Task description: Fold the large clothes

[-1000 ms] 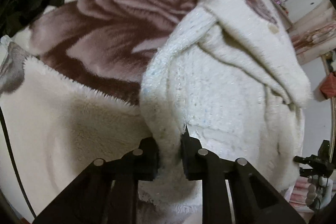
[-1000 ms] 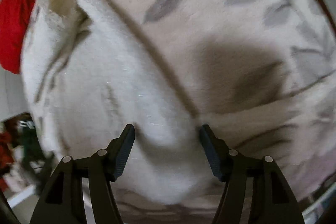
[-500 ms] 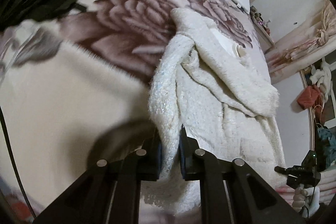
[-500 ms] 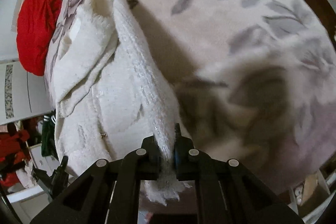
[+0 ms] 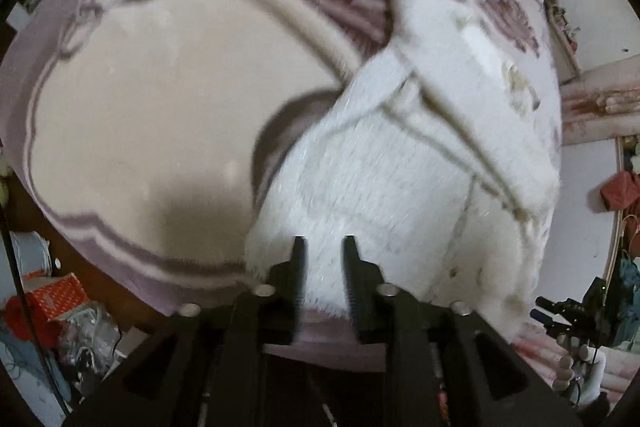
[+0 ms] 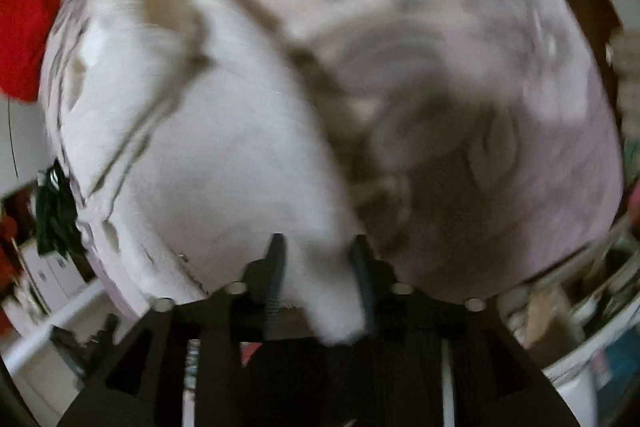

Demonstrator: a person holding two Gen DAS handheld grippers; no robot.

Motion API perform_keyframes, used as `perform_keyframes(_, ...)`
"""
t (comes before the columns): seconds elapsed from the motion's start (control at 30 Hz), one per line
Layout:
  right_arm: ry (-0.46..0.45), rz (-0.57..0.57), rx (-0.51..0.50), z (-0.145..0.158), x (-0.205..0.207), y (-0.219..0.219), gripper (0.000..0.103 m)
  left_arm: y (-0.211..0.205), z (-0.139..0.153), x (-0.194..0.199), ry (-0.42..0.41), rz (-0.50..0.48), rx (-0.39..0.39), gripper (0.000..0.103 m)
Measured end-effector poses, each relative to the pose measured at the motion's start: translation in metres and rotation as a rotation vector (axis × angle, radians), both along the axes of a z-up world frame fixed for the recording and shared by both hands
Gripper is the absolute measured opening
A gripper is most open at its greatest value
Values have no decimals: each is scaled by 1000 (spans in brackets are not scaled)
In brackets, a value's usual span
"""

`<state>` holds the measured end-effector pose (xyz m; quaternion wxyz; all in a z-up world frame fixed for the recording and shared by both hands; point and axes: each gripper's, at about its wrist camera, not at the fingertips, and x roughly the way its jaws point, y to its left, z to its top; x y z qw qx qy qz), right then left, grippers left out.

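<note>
A fluffy white sweater (image 5: 400, 167) lies on a bed covered by a floral blanket (image 5: 140, 99). It also shows in the right wrist view (image 6: 208, 155), blurred. My left gripper (image 5: 323, 247) has its jaws slightly parted at the sweater's near hem, with white fabric between them. My right gripper (image 6: 318, 247) has its jaws parted wider, and a corner of the sweater hangs between them. Both views are motion blurred.
The blanket (image 6: 460, 67) reaches the bed's near edge. Red clothes (image 6: 28, 11) lie at the far end and a dark green garment (image 6: 54, 211) at the side. Boxes and clutter (image 5: 56, 303) sit on the floor beside the bed. The other gripper (image 5: 576, 311) shows at the right.
Both grippers were clamped on the sweater's hem half a second ago. Their jaws have since parted and the grippers have pulled back toward the bed's near edge. The sweater has settled on the blanket.
</note>
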<state>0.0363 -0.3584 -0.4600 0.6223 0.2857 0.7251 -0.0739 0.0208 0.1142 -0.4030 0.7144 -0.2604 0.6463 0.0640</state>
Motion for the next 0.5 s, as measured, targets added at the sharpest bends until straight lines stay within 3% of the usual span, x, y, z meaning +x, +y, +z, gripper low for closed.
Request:
perform_keyframes(0.03,-31,16,-9,11,11,6,49,-3,5,11,-7,-11,16,61)
perform_keyframes(0.07,-74,30,-8,25,32,13,50,-10,11,34,-36,-35,15,65)
perform_keyframes(0.2,-164,65,41,34,106,36,57,-53,10,126,-136,-128,-24,65)
perform_keyframes(0.3,-223,95,21,22,178,58,59,-102,-13,220,-171,-255,-26,65)
perform_keyframes(0.4,-241,127,4,3,249,72,59,-141,-52,298,-128,-348,-50,65)
perform_keyframes(0.5,-236,181,-23,-22,304,91,61,-170,-92,348,-47,-433,-15,65)
